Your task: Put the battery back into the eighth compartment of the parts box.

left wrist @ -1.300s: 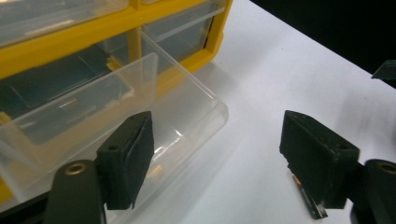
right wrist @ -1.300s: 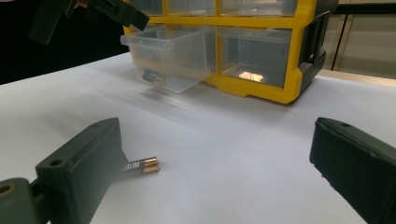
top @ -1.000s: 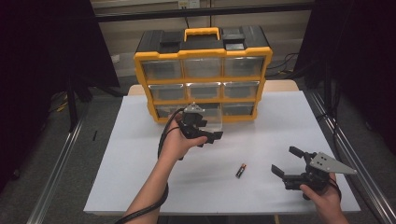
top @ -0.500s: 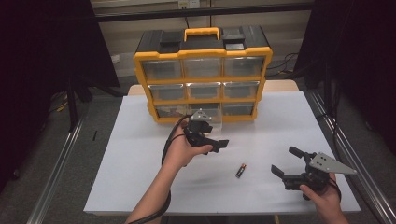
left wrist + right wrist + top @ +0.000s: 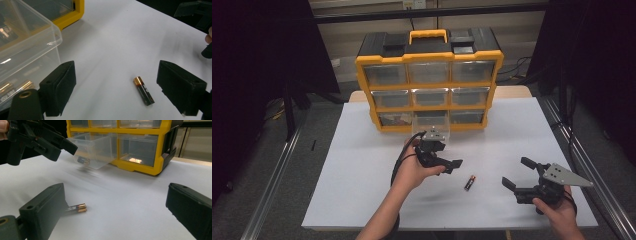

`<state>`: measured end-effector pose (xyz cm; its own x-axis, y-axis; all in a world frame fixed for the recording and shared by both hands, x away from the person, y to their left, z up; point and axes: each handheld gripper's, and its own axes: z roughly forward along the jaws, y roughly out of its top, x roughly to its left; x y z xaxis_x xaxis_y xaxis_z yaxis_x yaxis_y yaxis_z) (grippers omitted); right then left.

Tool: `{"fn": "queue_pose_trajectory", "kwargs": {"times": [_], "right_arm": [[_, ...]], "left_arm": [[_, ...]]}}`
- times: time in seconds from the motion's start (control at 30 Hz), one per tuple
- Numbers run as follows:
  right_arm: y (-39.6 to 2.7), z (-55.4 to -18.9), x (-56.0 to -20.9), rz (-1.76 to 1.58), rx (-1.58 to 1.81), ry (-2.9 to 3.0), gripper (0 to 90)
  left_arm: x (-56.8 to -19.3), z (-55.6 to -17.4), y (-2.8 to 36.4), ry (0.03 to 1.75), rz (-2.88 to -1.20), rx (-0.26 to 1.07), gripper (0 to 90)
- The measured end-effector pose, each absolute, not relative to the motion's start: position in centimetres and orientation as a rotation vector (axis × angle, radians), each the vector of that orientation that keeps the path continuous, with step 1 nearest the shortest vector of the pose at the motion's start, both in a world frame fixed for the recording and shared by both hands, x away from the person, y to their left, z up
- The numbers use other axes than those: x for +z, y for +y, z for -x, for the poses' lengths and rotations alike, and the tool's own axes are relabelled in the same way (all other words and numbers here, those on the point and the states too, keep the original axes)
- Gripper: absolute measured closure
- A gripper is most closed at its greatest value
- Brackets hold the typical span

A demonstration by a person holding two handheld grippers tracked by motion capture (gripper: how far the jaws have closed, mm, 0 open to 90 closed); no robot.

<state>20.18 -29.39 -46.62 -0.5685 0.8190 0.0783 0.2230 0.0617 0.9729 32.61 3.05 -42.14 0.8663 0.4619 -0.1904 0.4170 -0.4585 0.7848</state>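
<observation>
1. High view: my left gripper (image 5: 451,165) jaws spread, empty, above battery (image 5: 469,182); battery on the table (image 5: 362,200), near drawer (image 5: 430,122).
2. Right gripper (image 5: 517,172) jaws spread, empty, beside battery.

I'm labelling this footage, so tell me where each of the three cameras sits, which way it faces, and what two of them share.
High view: above the person's side of the table, facing forward and down at the yellow organizer; both forearms enter from the bottom, with the left gripper and right gripper.
Left gripper view: rides the left gripper, looking down between its open jaws at the battery beside the pulled-out drawer.
Right gripper view: rides the right gripper, low over the table, facing the organizer; the left gripper hangs at upper left.
Shared: all show the battery.
</observation>
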Motion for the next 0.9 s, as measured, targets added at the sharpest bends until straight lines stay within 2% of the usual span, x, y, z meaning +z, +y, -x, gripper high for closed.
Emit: {"fn": "queue_pose_trajectory", "kwargs": {"times": [0.9], "right_arm": [[-29.3, -20.2, -46.7, -1.046, 1.532, 1.835, 2.1]], "left_arm": [[-45.2, -30.7, 1.1, 0.626, -2.135, 0.025, 16.9]]}}
